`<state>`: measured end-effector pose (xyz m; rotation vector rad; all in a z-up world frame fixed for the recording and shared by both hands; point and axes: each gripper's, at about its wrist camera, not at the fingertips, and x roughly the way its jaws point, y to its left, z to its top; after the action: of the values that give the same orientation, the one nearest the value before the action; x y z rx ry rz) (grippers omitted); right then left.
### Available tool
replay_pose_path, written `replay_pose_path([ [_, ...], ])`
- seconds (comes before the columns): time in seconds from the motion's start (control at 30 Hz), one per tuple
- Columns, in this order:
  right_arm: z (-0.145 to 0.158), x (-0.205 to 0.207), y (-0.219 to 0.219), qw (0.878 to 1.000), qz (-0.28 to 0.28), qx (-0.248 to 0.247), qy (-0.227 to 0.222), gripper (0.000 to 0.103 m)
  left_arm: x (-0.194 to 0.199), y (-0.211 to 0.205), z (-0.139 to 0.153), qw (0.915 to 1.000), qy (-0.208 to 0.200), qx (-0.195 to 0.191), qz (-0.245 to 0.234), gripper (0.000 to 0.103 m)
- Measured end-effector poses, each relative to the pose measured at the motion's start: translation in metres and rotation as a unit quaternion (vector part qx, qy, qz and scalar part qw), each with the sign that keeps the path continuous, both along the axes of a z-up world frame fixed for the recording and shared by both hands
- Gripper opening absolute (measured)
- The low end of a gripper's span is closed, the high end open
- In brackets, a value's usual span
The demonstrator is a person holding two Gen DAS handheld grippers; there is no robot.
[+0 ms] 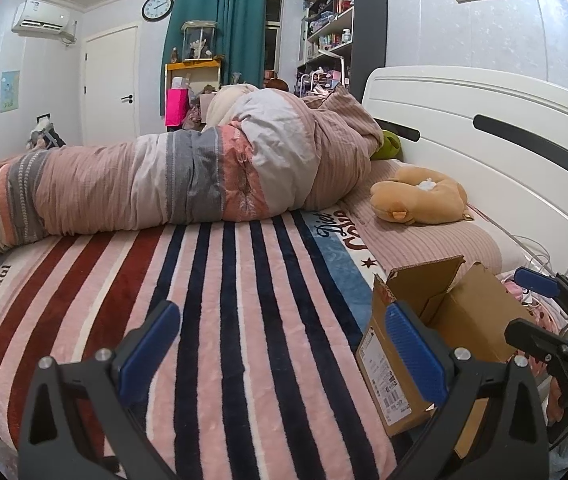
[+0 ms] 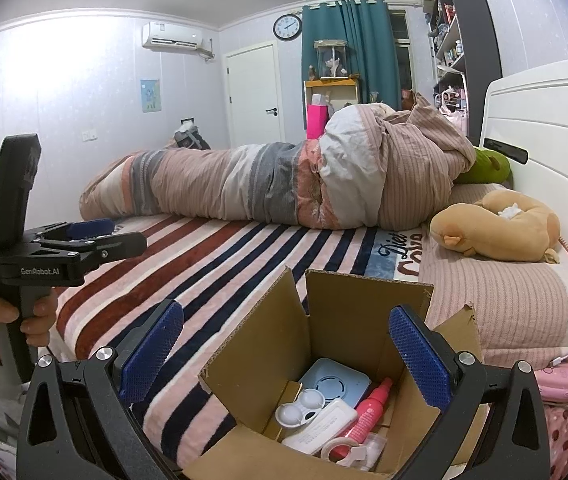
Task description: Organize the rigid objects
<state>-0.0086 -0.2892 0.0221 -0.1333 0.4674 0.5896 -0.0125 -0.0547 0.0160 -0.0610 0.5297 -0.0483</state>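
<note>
The striped blanket lies bare from the front edge of the bed back to the rolled duvet, which closes the far side from 9 to 1 o'clock in the left wrist view. The white headboard walls off the right. An open cardboard box stands on the blanket beside the pink pillow, its flaps up.

In the box lie a pale blue square device, a white contact lens case, a white rectangular case, a pink spray bottle and a tape dispenser; the box wall and near flap hide their lower parts, and the label print cannot be read. A tan plush toy rests on the pillow at 2 o'clock, a green plush half buried under the duvet.

The right gripper is spread wide above the box mouth, one finger to each side, holding nothing. The left gripper is likewise spread wide and empty over the blanket, its right finger in front of the box's labelled side; whether they touch I cannot tell. A hand grasps its handle at 8 o'clock in the right wrist view.
</note>
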Motion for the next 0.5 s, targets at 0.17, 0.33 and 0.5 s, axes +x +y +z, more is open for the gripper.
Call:
replay_pose_path([
  [0.17, 0.002, -0.004, 0.006, 1.0, -0.002, 0.002, -0.002, 0.103, 0.0, 0.001, 0.0, 1.0, -0.001, 0.001, 0.002, 0.102],
  [0.33, 0.004, -0.009, 0.012, 1.0, -0.006, 0.004, -0.007, 0.103, -0.002, 0.001, 0.0, 1.0, -0.003, 0.002, 0.006, 0.102],
  [0.5, 0.004, -0.01, 0.012, 1.0, -0.005, 0.004, -0.006, 0.103, -0.002, 0.001, 0.001, 1.0, -0.003, 0.003, 0.008, 0.102],
])
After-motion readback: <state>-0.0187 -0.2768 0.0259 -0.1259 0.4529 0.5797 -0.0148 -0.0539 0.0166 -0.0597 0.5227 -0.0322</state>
